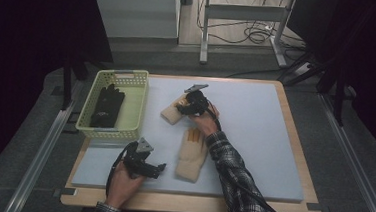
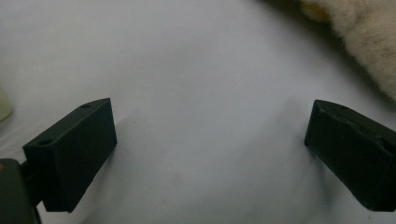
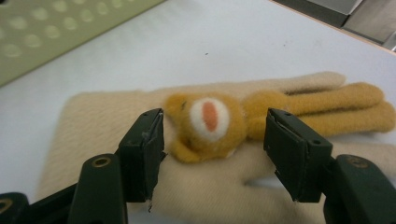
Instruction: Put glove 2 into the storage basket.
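Note:
Two beige woolly gloves lie on the pale mat (image 1: 253,140). The far glove (image 1: 170,113) carries an orange animal face (image 3: 208,121) with long orange ears. My right gripper (image 1: 183,105) is low over it, open, with its jaws on either side of the orange face (image 3: 215,144) and the glove's beige cuff (image 3: 93,126) to the left. The near glove (image 1: 191,159) lies flat by the person's right forearm. My left gripper (image 1: 157,168) hovers open just left of it, above bare mat (image 2: 210,140), with that glove's fuzzy edge (image 2: 369,37) at the upper right.
A yellow-green perforated basket (image 1: 136,102) stands at the mat's left edge and holds black gloves (image 1: 106,108); its wall (image 3: 46,32) appears beyond the right gripper. The wooden table rim (image 1: 194,204) runs along the front. Table legs and cables lie beyond the far edge.

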`<state>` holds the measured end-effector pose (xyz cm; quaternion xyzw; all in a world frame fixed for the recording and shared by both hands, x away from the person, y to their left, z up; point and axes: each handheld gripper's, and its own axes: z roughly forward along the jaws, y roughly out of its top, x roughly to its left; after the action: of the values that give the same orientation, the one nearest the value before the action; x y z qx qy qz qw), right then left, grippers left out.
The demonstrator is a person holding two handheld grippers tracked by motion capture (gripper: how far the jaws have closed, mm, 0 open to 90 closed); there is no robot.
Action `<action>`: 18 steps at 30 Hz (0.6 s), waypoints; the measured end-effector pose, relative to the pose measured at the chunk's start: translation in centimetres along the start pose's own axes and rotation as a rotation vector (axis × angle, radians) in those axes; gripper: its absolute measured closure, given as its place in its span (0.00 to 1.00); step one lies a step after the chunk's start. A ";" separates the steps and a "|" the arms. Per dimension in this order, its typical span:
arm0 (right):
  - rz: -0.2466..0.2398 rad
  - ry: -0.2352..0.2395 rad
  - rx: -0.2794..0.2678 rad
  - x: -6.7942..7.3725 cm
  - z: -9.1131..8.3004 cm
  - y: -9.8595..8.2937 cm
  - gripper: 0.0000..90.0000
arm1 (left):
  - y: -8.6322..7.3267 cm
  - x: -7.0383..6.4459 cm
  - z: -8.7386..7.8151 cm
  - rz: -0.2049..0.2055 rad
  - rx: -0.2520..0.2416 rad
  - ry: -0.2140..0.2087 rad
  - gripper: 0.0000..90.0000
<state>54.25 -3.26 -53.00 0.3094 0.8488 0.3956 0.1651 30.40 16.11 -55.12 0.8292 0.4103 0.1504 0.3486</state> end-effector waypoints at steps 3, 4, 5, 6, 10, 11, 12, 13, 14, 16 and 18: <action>-0.013 -0.022 0.025 0.0 0.7 0.0 0.48 | 0.0 0.0 0.0 0.000 0.000 0.000 0.03; -0.020 -0.026 0.024 0.0 0.8 -0.1 0.53 | 0.0 0.0 0.0 0.000 0.000 0.000 0.03; -0.018 -0.021 0.027 0.0 0.8 -0.1 0.59 | 0.0 0.0 0.0 0.000 0.000 -0.001 0.03; -0.015 -0.006 0.023 0.0 0.8 -0.1 0.63 | 0.0 0.0 0.0 0.000 0.001 -0.001 0.03; -0.023 -0.024 0.028 0.3 0.5 0.0 0.72 | 0.0 0.0 0.0 0.000 0.001 0.000 0.03; -0.020 -0.025 0.032 0.3 0.3 0.1 0.73 | 0.0 0.0 0.0 -0.001 0.000 -0.001 0.03; -0.018 -0.025 0.031 0.4 0.2 0.1 0.73 | 0.0 0.0 0.0 -0.001 0.000 0.000 0.03; -0.020 -0.024 0.032 0.3 0.0 0.2 0.73 | 0.0 0.0 0.0 -0.001 0.000 0.000 0.03; -0.021 -0.022 0.033 0.3 -0.3 0.3 0.73 | 0.0 0.0 0.0 0.000 0.000 0.000 0.03; -0.008 -0.009 0.022 0.2 -1.0 0.4 0.74 | 0.0 0.0 0.0 0.000 0.000 0.000 0.03; -0.002 0.003 0.018 0.2 -1.7 0.5 0.74 | 0.0 0.0 0.0 -0.001 0.000 0.000 0.03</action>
<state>53.43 -3.87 -51.48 0.3094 0.8528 0.3885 0.1613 30.41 16.10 -55.12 0.8291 0.4105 0.1503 0.3485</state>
